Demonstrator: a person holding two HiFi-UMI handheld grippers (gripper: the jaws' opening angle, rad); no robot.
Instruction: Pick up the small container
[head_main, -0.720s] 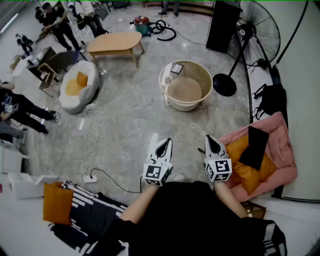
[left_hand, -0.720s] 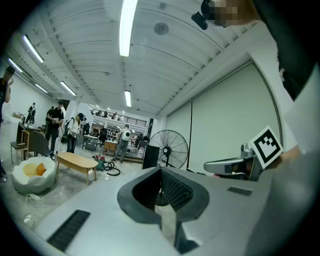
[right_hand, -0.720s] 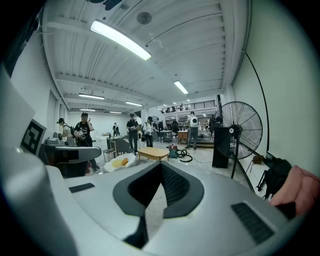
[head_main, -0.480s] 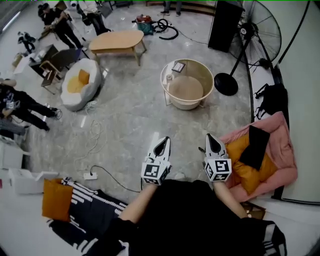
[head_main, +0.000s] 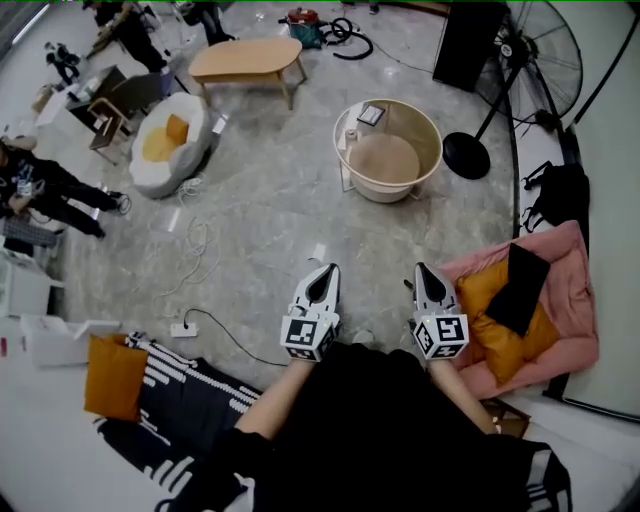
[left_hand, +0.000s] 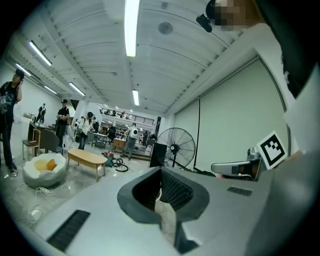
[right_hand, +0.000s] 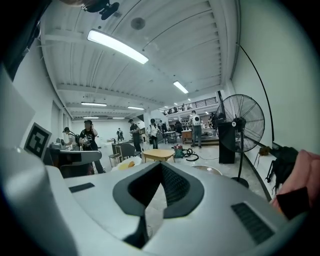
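Observation:
A round beige tub-shaped table (head_main: 430, 140) stands on the floor well ahead of me. On its inner shelf are a small white container (head_main: 351, 135) and a square framed item (head_main: 371, 115). My left gripper (head_main: 329, 269) and right gripper (head_main: 420, 268) are held side by side in front of my body, pointing toward the tub and far short of it. Both are shut, with nothing between the jaws. In the left gripper view the jaws (left_hand: 161, 174) meet and the right gripper (left_hand: 235, 169) shows at the right. The right gripper view shows its own jaws (right_hand: 161, 167) closed too.
A standing fan (head_main: 545, 60) with a round base (head_main: 465, 155) is right of the tub. A pink cushion with orange pillows (head_main: 520, 300) lies at my right. A wooden coffee table (head_main: 247, 58), a white beanbag (head_main: 168, 150), a floor power strip (head_main: 183, 328) and people (head_main: 40, 190) are to the left.
The tub and the rest of the floor have slid lower in the head view, so the tub sits nearer. Both grippers stay shut and keep their place in front of me.

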